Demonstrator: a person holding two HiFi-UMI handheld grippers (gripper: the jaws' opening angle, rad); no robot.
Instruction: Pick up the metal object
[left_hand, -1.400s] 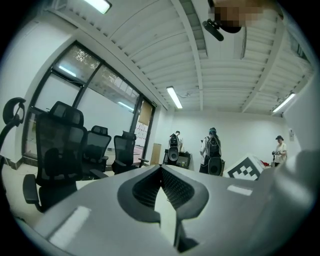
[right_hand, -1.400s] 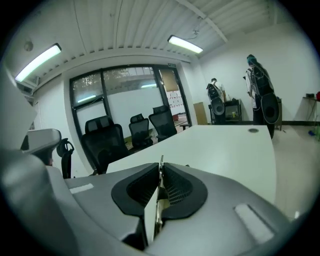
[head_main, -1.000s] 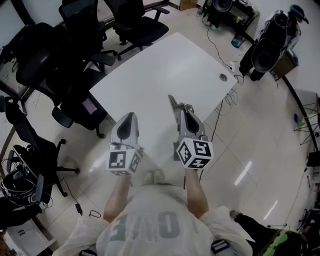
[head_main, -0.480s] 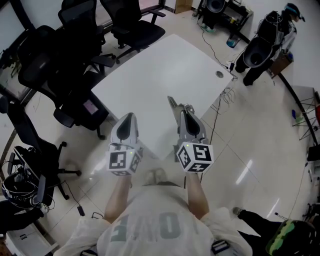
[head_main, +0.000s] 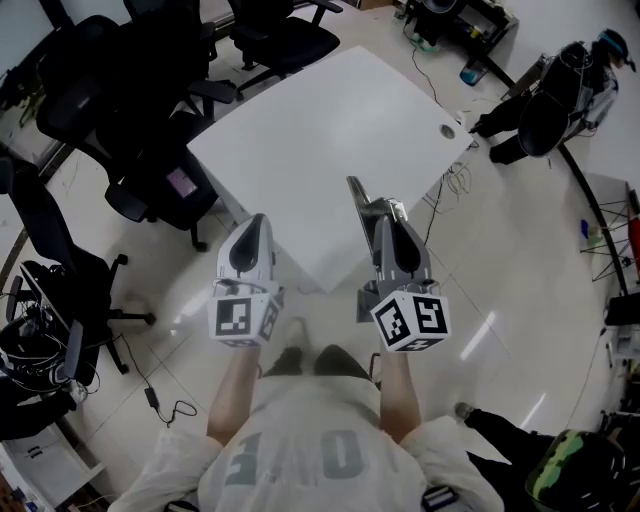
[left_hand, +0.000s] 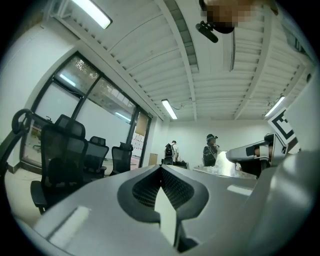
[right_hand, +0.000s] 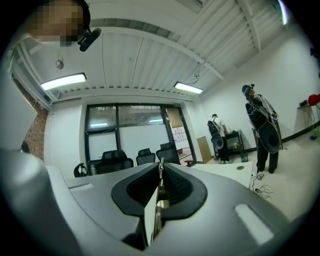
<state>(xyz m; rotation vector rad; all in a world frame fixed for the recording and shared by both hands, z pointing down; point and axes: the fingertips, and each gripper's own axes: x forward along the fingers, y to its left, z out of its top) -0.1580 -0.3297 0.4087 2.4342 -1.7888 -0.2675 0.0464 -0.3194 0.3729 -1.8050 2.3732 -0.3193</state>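
While its jaws nearly meet, the right hand-held gripper (head_main: 388, 212) pinches a thin, perhaps bent metal strip (head_main: 356, 193).

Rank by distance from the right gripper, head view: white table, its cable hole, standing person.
1. White table, directly in front of the right gripper.
2. Cable hole, at the table's right corner.
3. Standing person, upper right, past the table.

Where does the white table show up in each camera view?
Head view: white table, upper centre.
Left gripper view: thin strip right of centre, beyond the jaws.
Right gripper view: right of centre, beyond the jaws.
Shared landmark: black office chairs beside the table.
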